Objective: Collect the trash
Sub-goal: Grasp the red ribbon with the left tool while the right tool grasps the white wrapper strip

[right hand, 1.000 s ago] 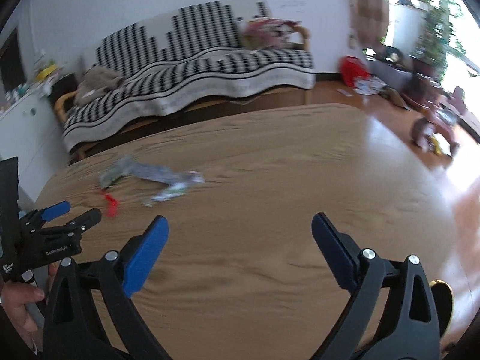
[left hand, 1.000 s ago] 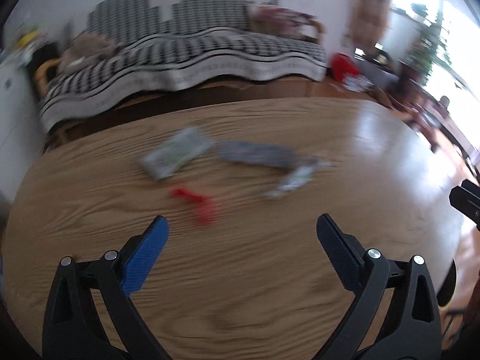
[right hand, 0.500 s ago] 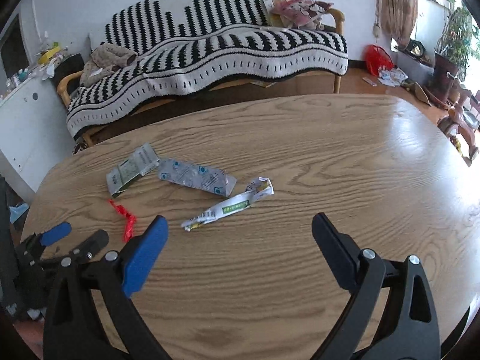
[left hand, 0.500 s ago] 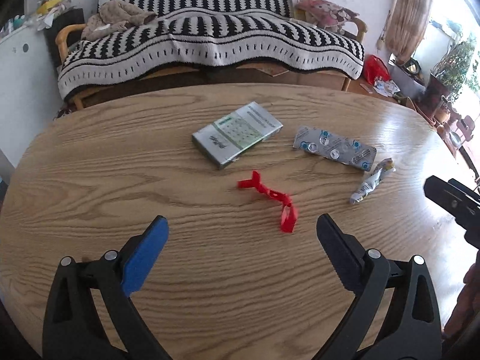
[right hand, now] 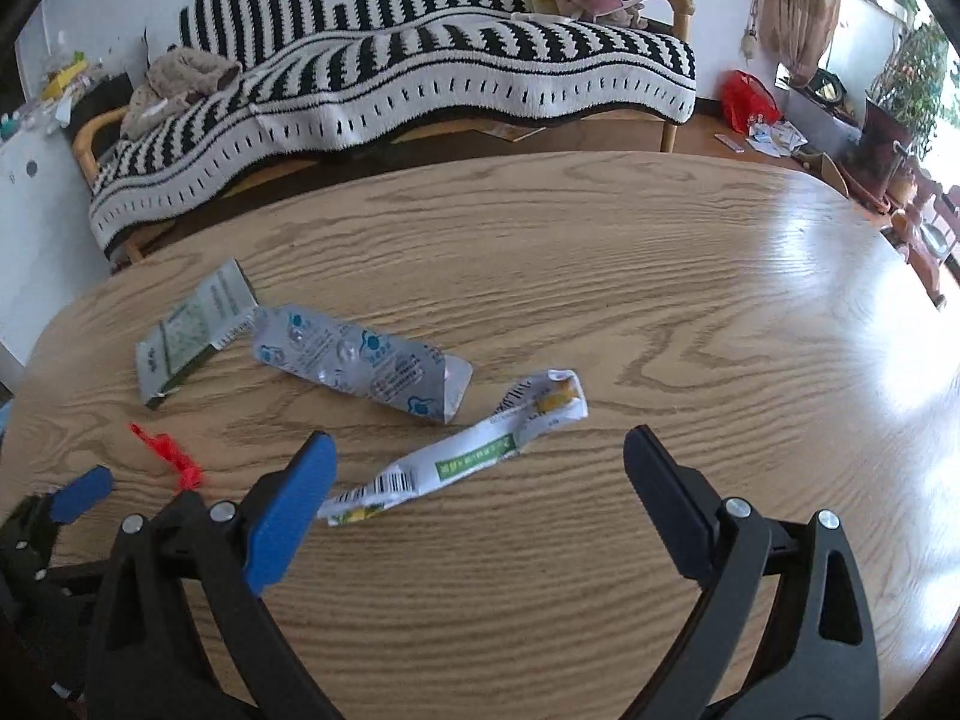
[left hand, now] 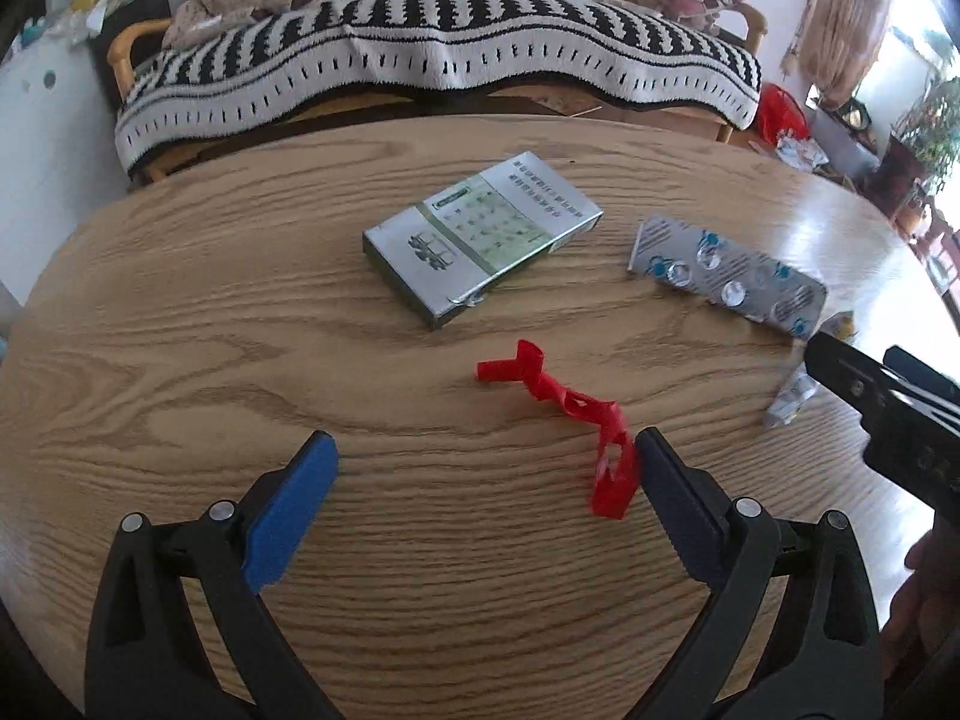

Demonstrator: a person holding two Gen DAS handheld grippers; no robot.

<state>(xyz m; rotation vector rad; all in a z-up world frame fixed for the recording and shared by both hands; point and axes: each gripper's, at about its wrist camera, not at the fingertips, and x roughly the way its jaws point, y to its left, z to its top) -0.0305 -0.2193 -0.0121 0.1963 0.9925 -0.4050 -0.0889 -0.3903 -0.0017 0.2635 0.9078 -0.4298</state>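
Both wide-open, empty, the left tool (left hand: 483, 468) should nudge toward 3 o'clock to straddle the twisted red plastic strip (left hand: 576, 414), the right tool (right hand: 477, 459) centring on the torn white-green sachet (right hand: 462, 456).

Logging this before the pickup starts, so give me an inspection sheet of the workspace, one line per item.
Surface: oval wood-grain table, glare at its right end.
Job's things: flat silver cardboard box; silver blister pack; torn white and green wrapper; twisted red plastic strip.
Clutter: nothing seen beyond the trash.
Grippers: left gripper open, red strip's end beside its right finger; right gripper open, wrapper between its fingers.
Cables: nothing seen.
Surroundings: sofa under black and white striped blanket; red bag on floor; potted plants by window.
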